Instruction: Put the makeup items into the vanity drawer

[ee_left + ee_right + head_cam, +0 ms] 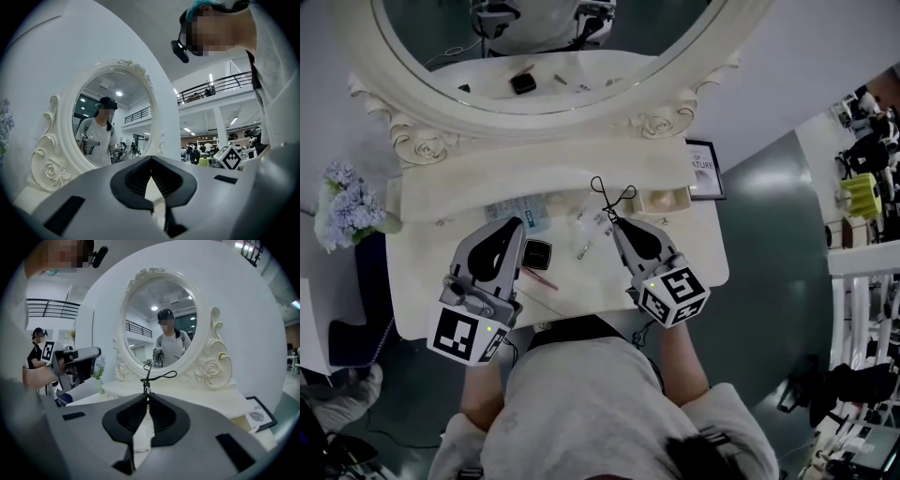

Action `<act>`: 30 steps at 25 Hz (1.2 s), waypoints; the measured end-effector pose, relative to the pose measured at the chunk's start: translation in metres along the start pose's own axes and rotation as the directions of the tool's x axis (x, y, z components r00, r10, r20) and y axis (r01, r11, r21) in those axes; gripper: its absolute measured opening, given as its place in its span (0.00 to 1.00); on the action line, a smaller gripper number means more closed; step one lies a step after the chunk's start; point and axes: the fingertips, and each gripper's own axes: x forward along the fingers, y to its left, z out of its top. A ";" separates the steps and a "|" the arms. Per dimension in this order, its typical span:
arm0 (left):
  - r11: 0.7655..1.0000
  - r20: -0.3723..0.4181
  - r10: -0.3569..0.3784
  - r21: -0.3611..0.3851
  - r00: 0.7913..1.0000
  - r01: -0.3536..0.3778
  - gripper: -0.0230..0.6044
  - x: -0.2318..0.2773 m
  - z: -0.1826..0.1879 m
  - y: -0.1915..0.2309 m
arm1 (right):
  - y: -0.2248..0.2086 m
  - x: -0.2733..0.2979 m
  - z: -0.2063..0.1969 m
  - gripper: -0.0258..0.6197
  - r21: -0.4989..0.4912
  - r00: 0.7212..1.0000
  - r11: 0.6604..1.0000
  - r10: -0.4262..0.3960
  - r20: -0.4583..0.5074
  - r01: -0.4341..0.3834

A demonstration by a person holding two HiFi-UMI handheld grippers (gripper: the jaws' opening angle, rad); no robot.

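Right gripper view shows my right gripper (pixel 146 398) with its fingers pinched on the eyelash curler (pixel 149 377), held above the tabletop (pixel 698 248) in front of the mirror (pixel 159 329). My left gripper (pixel 151 160) has its fingers closed on nothing. A small black case (pixel 536 254) lies on the tabletop.

Cream vanity top (pixel 417 281) with black compact (pixel 536 254), pink stick (pixel 542 277), packets (pixel 517 215).

Two grippers: left gripper (pixel 517 223), right gripper (pixel 613 223). One eyelash curler (pixel 148 378). One black compact (pixel 536 254), one pink pencil (pixel 540 278), one blue packet (pixel 517 213). One oval mirror (pixel 544 56), one flower bunch (pixel 345 208), one framed picture (pixel 704 170), one desk (pixel 422 300). Small clear bits near the compact: count unclear.
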 end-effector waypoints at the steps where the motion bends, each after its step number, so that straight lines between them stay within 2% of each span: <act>1: 1.000 0.002 -0.009 0.000 1.000 0.009 0.06 0.003 0.000 -0.003 | -0.004 -0.004 0.000 0.09 0.006 1.000 1.000 -0.014 0.005 0.014; 11: 0.996 0.010 -0.092 -0.002 0.996 0.092 0.06 0.030 -0.001 -0.025 | -0.044 -0.040 -0.002 0.09 0.044 0.989 0.989 -0.143 0.028 0.141; 20: 0.989 0.007 -0.148 -0.009 0.989 0.148 0.06 0.050 -0.004 -0.041 | -0.067 -0.061 -0.009 0.09 0.065 0.978 0.976 -0.210 0.011 0.208; 24: 0.985 0.011 -0.169 -0.012 0.986 0.169 0.06 0.057 -0.006 -0.047 | -0.081 -0.067 -0.025 0.09 0.073 0.966 0.965 -0.246 -0.076 0.251; 30: 0.983 0.006 -0.182 -0.017 0.983 0.182 0.06 0.065 -0.009 -0.050 | -0.101 -0.070 -0.056 0.09 0.056 0.927 0.956 -0.264 -0.265 0.289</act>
